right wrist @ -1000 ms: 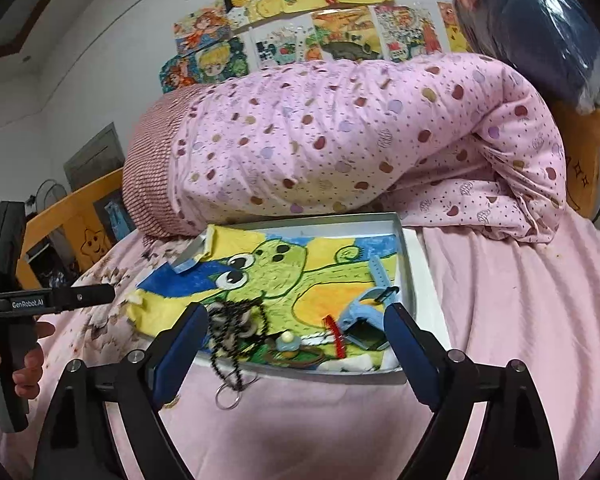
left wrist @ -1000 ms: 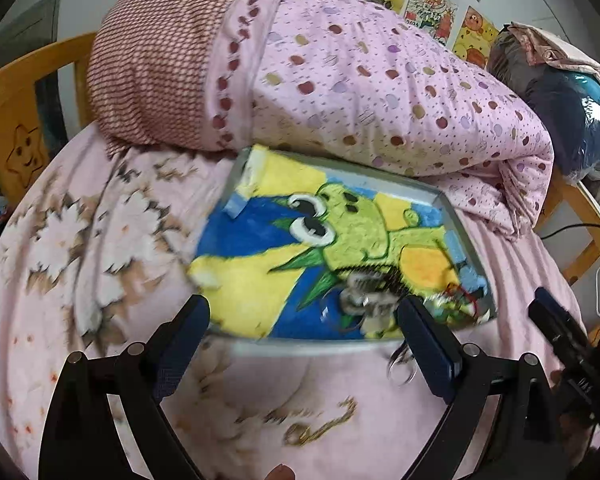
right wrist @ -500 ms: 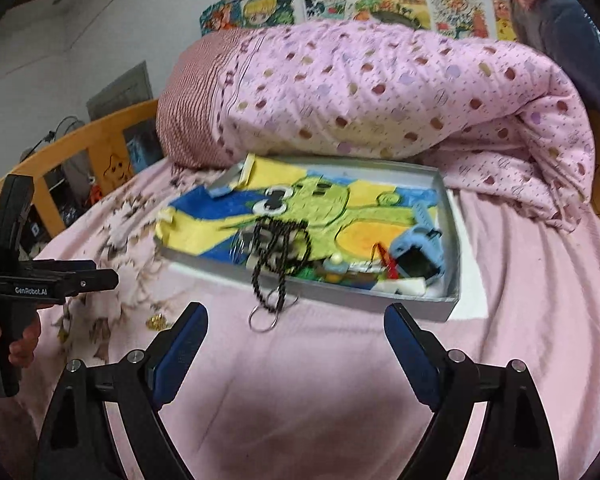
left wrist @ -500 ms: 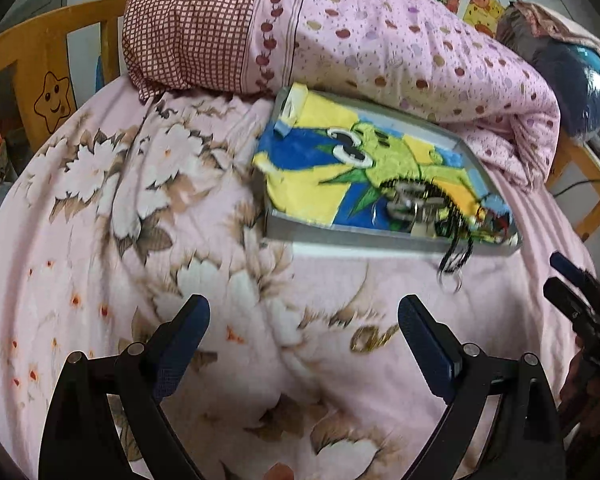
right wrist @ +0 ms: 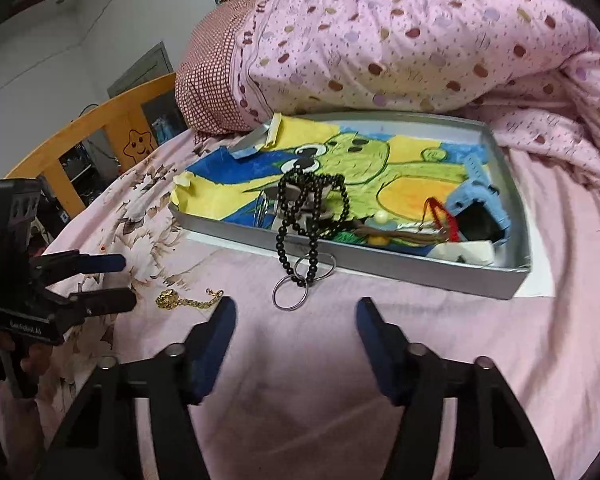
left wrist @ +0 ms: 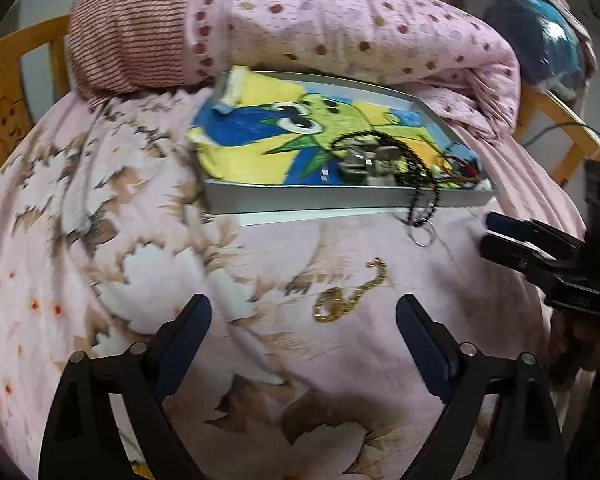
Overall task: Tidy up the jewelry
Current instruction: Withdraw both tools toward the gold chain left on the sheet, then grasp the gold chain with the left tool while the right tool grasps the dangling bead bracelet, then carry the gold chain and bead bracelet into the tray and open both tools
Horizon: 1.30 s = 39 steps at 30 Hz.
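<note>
A grey tray [left wrist: 300, 199] [right wrist: 400, 270] lined with a frog drawing lies on the bed. A black bead string [left wrist: 422, 200] [right wrist: 312, 216] with metal rings [left wrist: 422, 236] [right wrist: 290, 298] hangs over its front wall. A gold chain [left wrist: 350, 294] [right wrist: 184, 301] lies on the bedspread in front of the tray. My left gripper [left wrist: 303, 322] is open and empty, just short of the chain; it also shows in the right wrist view [right wrist: 118, 282]. My right gripper [right wrist: 294, 322] is open and empty, near the rings; it also shows in the left wrist view [left wrist: 496, 234].
A rolled pink dotted duvet [left wrist: 360, 28] [right wrist: 420, 48] and a checked pillow [left wrist: 128, 40] lie behind the tray. Small trinkets, a blue case [right wrist: 480, 208] and a red item [right wrist: 444, 216] fill the tray's right end. Wooden bed rails [right wrist: 100, 140] stand at the sides.
Both grippers have pulled back from the tray and dropped lower toward the bedspread. The gold chain now lies between the left fingers' line of sight. Both stay open.
</note>
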Motion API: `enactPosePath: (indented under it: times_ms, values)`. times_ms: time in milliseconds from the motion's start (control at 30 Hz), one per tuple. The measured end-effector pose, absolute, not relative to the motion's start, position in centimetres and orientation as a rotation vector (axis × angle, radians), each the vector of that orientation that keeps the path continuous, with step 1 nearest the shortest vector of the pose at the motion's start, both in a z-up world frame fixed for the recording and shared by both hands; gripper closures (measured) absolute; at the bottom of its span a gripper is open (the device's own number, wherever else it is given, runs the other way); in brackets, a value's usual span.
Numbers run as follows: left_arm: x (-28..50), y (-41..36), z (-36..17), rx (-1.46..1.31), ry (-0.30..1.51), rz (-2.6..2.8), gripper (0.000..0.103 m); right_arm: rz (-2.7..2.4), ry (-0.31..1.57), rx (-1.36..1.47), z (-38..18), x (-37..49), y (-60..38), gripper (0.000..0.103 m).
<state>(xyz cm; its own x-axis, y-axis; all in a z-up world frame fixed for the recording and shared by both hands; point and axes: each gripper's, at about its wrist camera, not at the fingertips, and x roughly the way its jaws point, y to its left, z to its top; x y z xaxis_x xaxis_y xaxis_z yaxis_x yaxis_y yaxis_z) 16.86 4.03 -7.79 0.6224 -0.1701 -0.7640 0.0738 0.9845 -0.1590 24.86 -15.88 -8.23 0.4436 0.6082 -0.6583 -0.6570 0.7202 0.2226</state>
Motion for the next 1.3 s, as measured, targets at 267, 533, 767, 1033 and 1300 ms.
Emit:
enactPosePath:
  times_ms: [267,533,767,1033,1300]
  values:
    - [18.3,1.9,-9.4,-0.048,0.957,-0.256,0.066,0.812,0.835,-0.031,-9.5,26.5,-15.0,0.068]
    - [19.2,1.6,-10.5,-0.002,1.003,-0.233,0.077,0.803,0.886,-0.055,-10.4,27.0,-13.8,0.091]
    - [19.6,1.7,-10.6,0.003,1.003,-0.181,0.094,0.814,0.863,-0.053,-10.0,26.4,-13.9,0.100]
    - [18.6,1.4,-9.6,-0.004,0.969,-0.148,0.096,0.838,0.844,-0.090,-8.6,24.9,-13.9,0.100]
    - [17.6,0.8,-8.0,-0.016,0.929,-0.139,0.096,0.821,0.774,-0.082,-6.6,24.2,-14.4,0.100]
